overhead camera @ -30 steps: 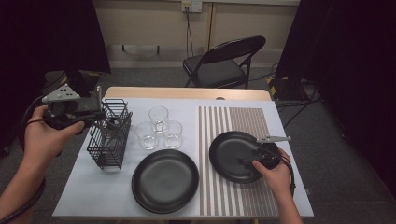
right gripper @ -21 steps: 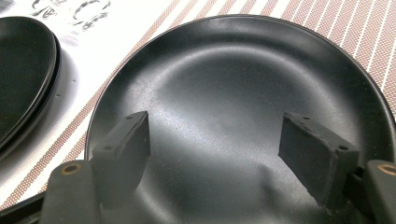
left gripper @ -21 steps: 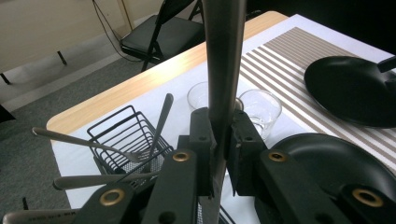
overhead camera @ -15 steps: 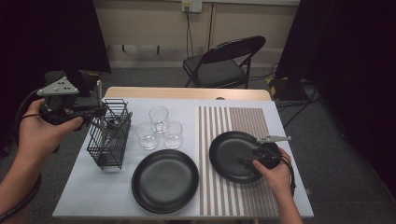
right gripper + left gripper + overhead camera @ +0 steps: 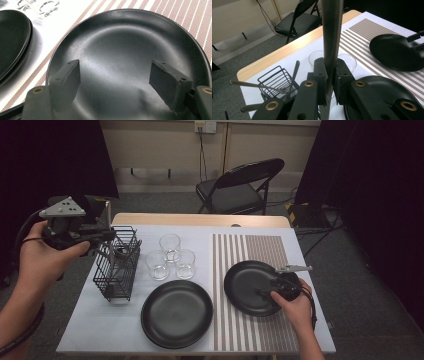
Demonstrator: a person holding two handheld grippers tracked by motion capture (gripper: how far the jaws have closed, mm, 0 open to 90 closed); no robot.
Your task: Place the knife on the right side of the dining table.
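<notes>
Table (image 5: pixel 90 330): white top, striped mat (image 5: pixel 250 245) on the 3 o'clock half.

Plates: two, black. One (image 5: pixel 247 285) on the mat at 4 o'clock, one (image 5: pixel 176 315) off the mat at 6 o'clock.

Basket (image 5: pixel 117 267): wire, at 9 o'clock, with a fork (image 5: pixel 257 85) and other cutlery in it.

Glasses (image 5: pixel 170 257): three, clustered at centre, just beside the basket.

Right gripper (image 5: pixel 115 75): jaws wide apart, nothing between them, low over the mat plate's 4 o'clock rim.

Left gripper (image 5: pixel 329 67): jaws pinched nearly together on a steel utensil (image 5: pixel 332 30), held upright above the basket's 10 o'clock corner. Which kind of utensil cannot be told.

Risks, as judged:
- The grip is narrow on smooth steel, so a tilt or jolt could let the utensil swing or slide out and drop onto the glasses.
- If its hidden lower end catches in the wire, the basket could lift or tip toward the glasses.
- The open right jaws could nudge the mat plate off its place.
</notes>
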